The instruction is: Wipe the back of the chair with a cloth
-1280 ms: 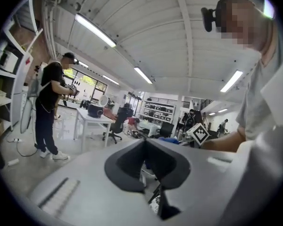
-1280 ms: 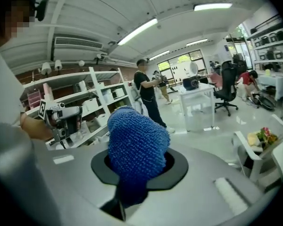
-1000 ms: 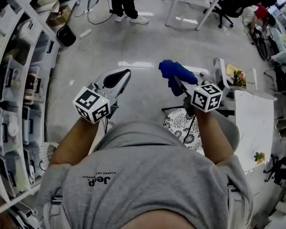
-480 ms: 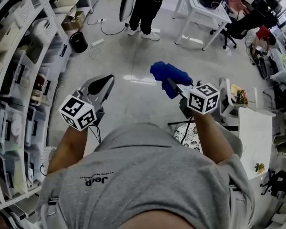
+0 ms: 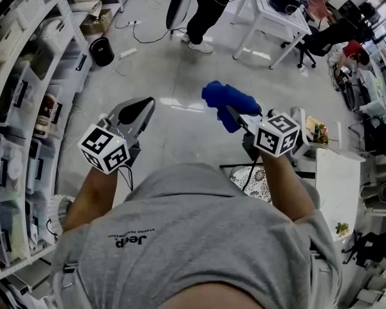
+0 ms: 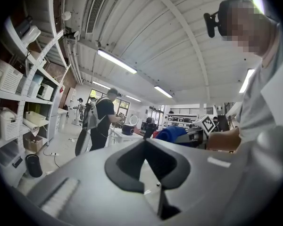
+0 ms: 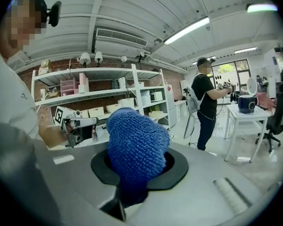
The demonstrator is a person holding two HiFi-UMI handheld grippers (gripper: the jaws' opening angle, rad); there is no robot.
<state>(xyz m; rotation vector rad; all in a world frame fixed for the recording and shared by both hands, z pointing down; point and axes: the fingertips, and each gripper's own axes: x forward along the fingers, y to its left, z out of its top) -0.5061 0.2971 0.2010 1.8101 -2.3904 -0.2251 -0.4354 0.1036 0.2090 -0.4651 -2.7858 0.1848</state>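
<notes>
Cloth (image 5: 226, 100) first: the blue, nubbly rag is bunched in my right gripper (image 5: 239, 118), whose jaws are clamped on its lower part. The rest bulges up and forward past the tips, and in the right gripper view the cloth (image 7: 136, 145) fills the hollow between the black pads. I hold it in the air above bare floor, ahead of my chest.

My left gripper (image 5: 145, 103) is level with it and well apart to the left. In the left gripper view the jaw tips (image 6: 144, 141) meet and nothing sits between them; only floor shows through the opening the pads enclose. Both marker cubes sit near my wrists, the left one (image 5: 104, 148) and the right one (image 5: 277, 134).

Below my right forearm I see a black-and-white patterned seat (image 5: 248, 180), with a pale upright part (image 5: 301, 129) just beyond the right cube. I take this for the chair, but I cannot tell for sure that the pale part is its back. The cloth is not touching it.

Shelving (image 5: 26, 108) runs down my left side. A person in dark clothes (image 5: 209, 5) stands ahead beside a white table (image 5: 270, 19).
</notes>
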